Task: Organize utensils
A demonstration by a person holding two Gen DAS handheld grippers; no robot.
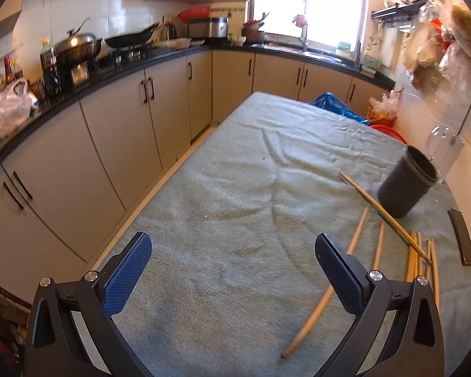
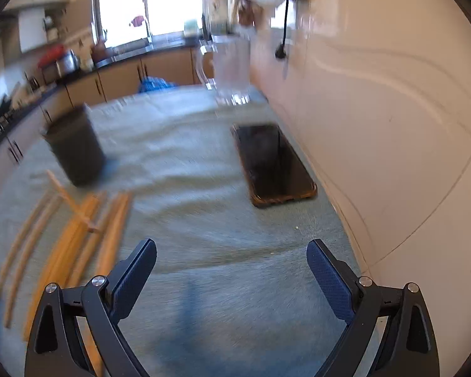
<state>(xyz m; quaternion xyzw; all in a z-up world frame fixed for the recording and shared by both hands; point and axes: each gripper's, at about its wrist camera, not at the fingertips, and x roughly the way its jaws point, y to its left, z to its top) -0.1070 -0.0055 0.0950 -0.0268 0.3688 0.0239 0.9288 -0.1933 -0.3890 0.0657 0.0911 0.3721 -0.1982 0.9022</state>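
Several wooden chopsticks [image 1: 414, 251] lie scattered on the grey-green table cloth [image 1: 235, 188], to the right of my left gripper [image 1: 234, 251]. One loose chopstick [image 1: 317, 308] runs under its right finger. A black cylindrical holder [image 1: 406, 182] stands upright behind the chopsticks. My left gripper is open and empty above the cloth. In the right wrist view, which is motion-blurred, the chopsticks [image 2: 78, 242] lie at the left, the holder [image 2: 75, 147] behind them. My right gripper [image 2: 232, 260] is open and empty over the cloth.
A black phone [image 2: 274, 163] lies on the cloth near the right wall; it also shows in the left wrist view [image 1: 461, 238]. A clear glass jug [image 2: 232, 69] stands at the far right. Kitchen cabinets [image 1: 141, 119] and a cluttered counter run along the left.
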